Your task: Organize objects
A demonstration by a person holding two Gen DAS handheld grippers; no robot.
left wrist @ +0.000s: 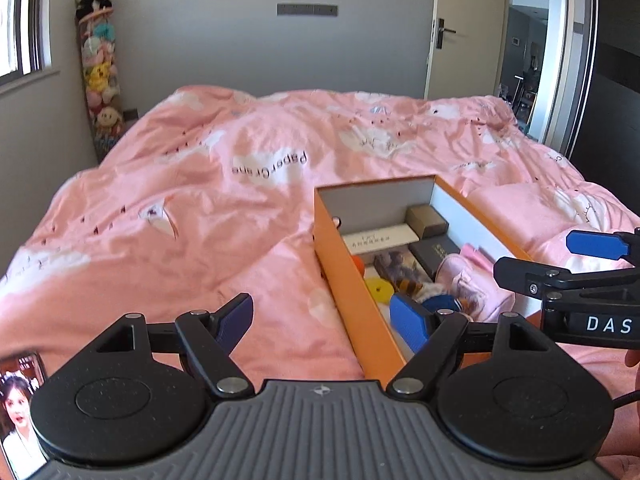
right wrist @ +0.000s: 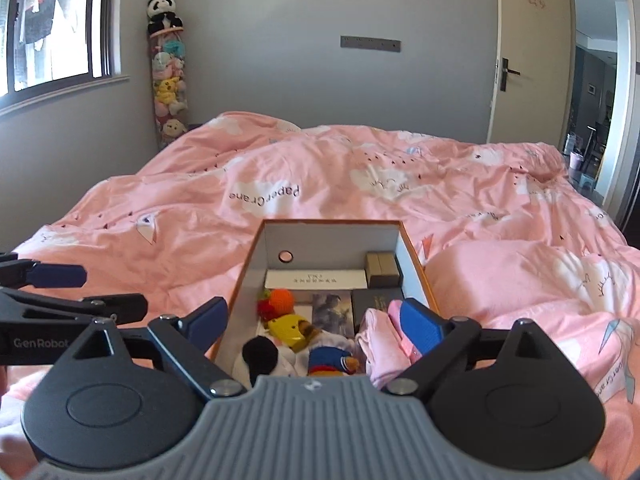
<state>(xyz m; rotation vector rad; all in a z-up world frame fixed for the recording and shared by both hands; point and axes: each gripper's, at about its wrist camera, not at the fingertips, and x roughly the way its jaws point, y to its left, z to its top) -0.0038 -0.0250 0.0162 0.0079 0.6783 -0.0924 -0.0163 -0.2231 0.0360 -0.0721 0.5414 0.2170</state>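
An orange box [left wrist: 340, 268] with white inner walls [right wrist: 332, 240] lies open on the pink bed. It holds small flat boxes, a card, a yellow toy [right wrist: 290, 328], an orange knitted toy [right wrist: 280, 300], plush toys and a pink cloth [right wrist: 380, 336]. My left gripper [left wrist: 324, 322] is open and empty over the box's near left wall. My right gripper [right wrist: 316, 322] is open and empty above the box's near end. The right gripper also shows in the left wrist view [left wrist: 576, 260], open. The left gripper also shows in the right wrist view [right wrist: 52, 288], open.
A rumpled pink duvet [left wrist: 240, 184] covers the bed. A tall tube of plush toys [right wrist: 168, 76] with a panda on top stands in the far corner. A phone [left wrist: 20, 400] with a lit screen lies at lower left. A door [right wrist: 528, 60] stands open at right.
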